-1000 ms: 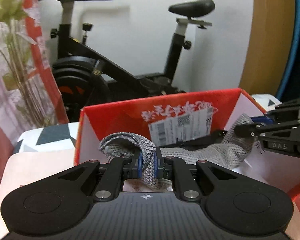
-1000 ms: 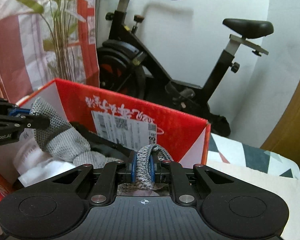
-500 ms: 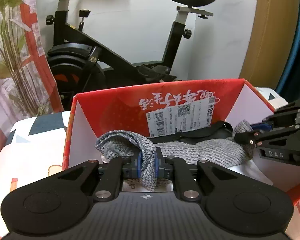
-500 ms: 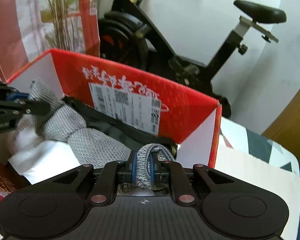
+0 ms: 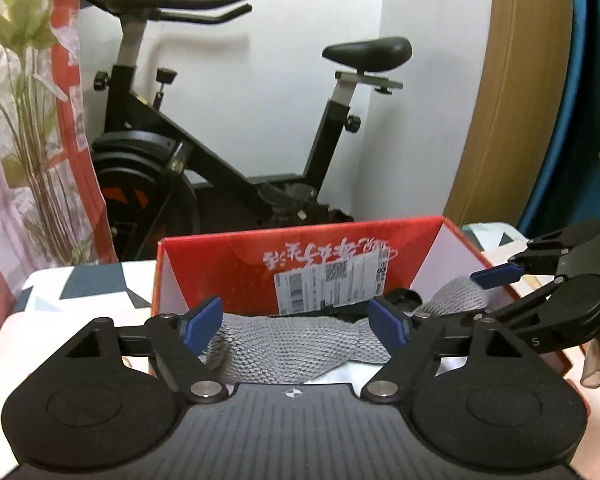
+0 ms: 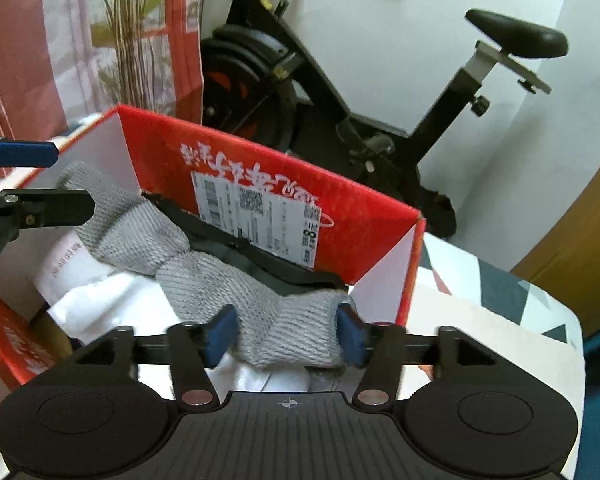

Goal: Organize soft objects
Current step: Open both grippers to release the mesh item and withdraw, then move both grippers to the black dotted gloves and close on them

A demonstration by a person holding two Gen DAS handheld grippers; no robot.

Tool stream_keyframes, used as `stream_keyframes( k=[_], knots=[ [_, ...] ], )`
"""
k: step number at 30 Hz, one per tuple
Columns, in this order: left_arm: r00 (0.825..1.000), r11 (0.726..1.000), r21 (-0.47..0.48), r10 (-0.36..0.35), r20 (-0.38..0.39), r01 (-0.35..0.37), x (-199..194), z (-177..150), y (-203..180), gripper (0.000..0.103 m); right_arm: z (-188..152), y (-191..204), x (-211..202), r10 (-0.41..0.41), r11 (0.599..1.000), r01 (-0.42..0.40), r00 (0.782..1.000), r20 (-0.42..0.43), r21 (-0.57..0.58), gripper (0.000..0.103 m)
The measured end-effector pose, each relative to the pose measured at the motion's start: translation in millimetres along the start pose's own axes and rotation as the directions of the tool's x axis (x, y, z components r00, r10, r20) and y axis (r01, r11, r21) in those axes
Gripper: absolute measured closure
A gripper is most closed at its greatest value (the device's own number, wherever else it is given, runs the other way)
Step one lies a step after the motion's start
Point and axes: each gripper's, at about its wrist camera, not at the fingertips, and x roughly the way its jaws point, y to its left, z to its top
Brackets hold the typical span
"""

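Observation:
A grey knitted cloth lies stretched along the inside of an open red cardboard box. It rests on white paper and a black strap. My left gripper hovers over one end of the cloth. Its jaws are opening wide and the blue pads stand clear of the fabric. My right gripper is over the other end, jaws opening, with the cloth loose between the pads. Each gripper shows at the edge of the other's view: the right gripper, the left gripper.
The box sits on a table with a white, teal and red patterned cover. Behind it stand a black exercise bike, a plant in front of a red-and-white sheet, and a wooden door at the right.
Both grippers were shut on the ends of the grey cloth. Now both jaws have spread and let go, and the cloth has settled lower in the box.

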Motion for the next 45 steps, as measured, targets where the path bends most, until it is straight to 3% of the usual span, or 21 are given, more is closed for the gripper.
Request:
stream_keyframes(
  k=[3, 8, 10, 16, 27, 37, 45],
  knots=[
    [1.0, 1.0, 0.01, 0.005, 0.019, -0.006, -13, 2, -6, 0.012, -3, 0, -16, 0.016, 1.0, -0.016, 0.999, 0.036, 0.015, 0.04],
    [0.998, 0.999, 0.012, 0.036, 0.059, -0.036, -40, -5, -16, 0.0, -9, 2, -45, 0.026, 0.997, -0.033, 0.994, 0.107, 0.067, 0.007],
    [0.996, 0.999, 0.002, 0.048, 0.075, -0.048, -51, -11, -21, 0.0, -13, 2, -57, 0.027, 0.993, -0.042, 0.99, 0.136, 0.111, 0.001],
    [0.992, 0.995, 0.022, 0.096, 0.079, -0.098, -76, -27, -40, 0.0, -37, 10, -85, 0.022, 0.988, -0.052, 0.979, 0.202, 0.145, 0.0],
    [0.981, 0.987, -0.034, 0.162, 0.105, -0.16, -120, -62, -56, 0.0, -89, 26, -122, 0.059, 0.977, -0.114, 0.957, 0.285, 0.181, 0.0],
    [0.977, 0.98, -0.09, 0.188, 0.097, -0.18, -152, -117, -71, 0.0, -150, 52, -139, 0.056, 0.979, -0.117, 0.94, 0.337, 0.165, 0.0],
    [0.969, 0.971, -0.066, 0.236, 0.077, -0.231, -159, -161, -80, 0.0, -199, 68, -143, 0.029, 0.979, -0.105, 0.917, 0.398, 0.172, 0.0]
  ],
)
